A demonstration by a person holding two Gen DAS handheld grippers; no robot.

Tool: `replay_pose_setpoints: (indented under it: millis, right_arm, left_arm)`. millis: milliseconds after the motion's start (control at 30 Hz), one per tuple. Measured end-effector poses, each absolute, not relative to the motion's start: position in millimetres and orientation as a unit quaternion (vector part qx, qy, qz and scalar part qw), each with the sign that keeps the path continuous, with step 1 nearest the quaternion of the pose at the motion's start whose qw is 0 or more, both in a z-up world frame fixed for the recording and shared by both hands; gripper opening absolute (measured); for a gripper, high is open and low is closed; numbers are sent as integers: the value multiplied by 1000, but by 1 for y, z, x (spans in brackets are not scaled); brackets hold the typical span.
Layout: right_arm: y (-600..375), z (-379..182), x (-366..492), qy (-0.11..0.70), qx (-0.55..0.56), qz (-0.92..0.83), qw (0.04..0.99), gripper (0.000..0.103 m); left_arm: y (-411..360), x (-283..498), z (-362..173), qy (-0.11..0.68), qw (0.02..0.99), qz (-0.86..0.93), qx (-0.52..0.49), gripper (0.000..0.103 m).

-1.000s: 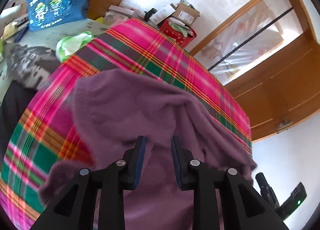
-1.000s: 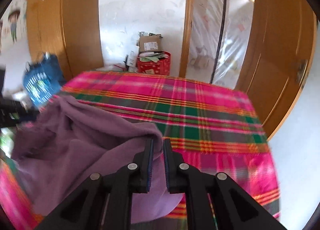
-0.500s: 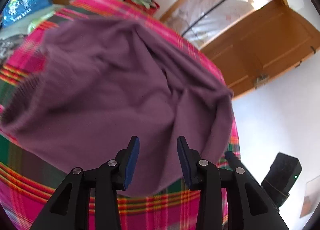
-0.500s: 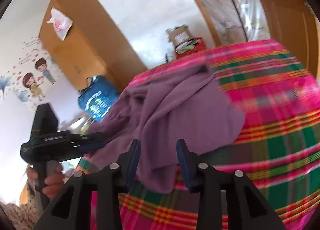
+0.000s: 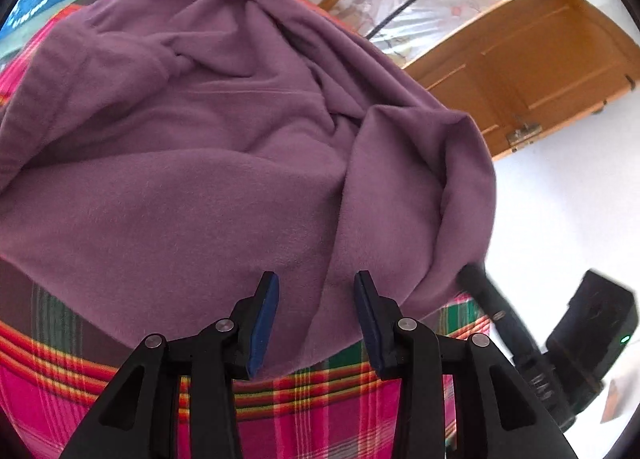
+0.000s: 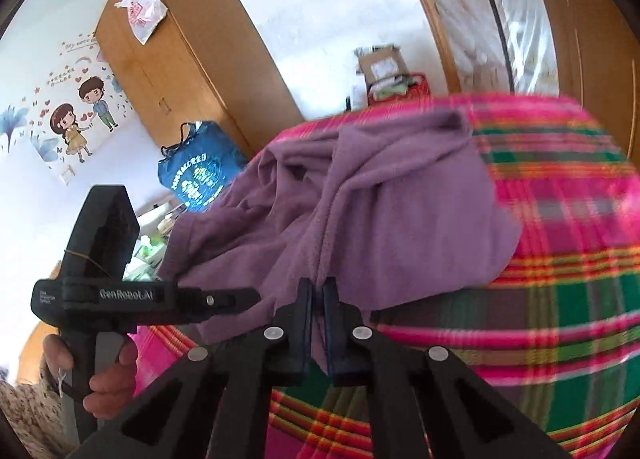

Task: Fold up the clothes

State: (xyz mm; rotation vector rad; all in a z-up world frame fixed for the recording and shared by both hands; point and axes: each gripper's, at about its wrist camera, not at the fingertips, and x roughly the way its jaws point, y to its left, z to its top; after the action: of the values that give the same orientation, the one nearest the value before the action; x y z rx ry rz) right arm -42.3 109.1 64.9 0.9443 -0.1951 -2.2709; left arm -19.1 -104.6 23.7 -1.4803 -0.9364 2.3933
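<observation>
A purple fleece garment [image 5: 224, 147] lies bunched on a table covered with a pink and green plaid cloth [image 5: 320, 415]. My left gripper [image 5: 316, 323] is open, its jaws just above the garment's near hem and empty. My right gripper [image 6: 319, 323] is shut on a fold of the garment's near edge [image 6: 400, 219]. The right gripper also shows at the garment's right edge in the left wrist view [image 5: 472, 279]. The left gripper shows held in a hand in the right wrist view [image 6: 240, 295].
A wooden door [image 5: 540, 59] stands to the right of the table. A blue bag [image 6: 196, 175] and a wooden wardrobe [image 6: 192, 55] are at the left. A red basket with boxes [image 6: 396, 87] sits behind the table.
The garment was laid down on the table and both grippers opened. The right gripper has since shut on the garment's near edge. The left gripper stays open and has come closer to the hem.
</observation>
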Motion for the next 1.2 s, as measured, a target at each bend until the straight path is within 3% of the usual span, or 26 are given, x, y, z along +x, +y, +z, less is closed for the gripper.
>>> replay_pose_setpoints:
  millis: [300,467,533,600,700,1000,1200]
  right_arm:
    - [143,128,-46,-66,265,-920,281,0]
    - [144,105,-50,-79,310,-896,307,3]
    - [138,89,-49,-76,331,-885,319,9]
    - [130,76,-47,-69,347,-875,330,25]
    - [121,63,-42,-52,361,-864,345,36]
    - [107,27,-36,-20,403,-840,363,38]
    - [98,18,-38,-1,406,-840,359,38]
  left_arm:
    - [-95,-20,16,-315,90,797,-507,39]
    - [-87,-13,12,-307,86,796,-514,39]
    - [-85,-11,11,-306,86,795,-517,39]
    - [-84,-8,10,-308,83,793,-519,41]
    - [-81,-3,11,-301,73,798,-516,41]
    - [-59,12,18,-221,46,836,-500,55]
    - [-34,17,21,-168,43,852,-493,56]
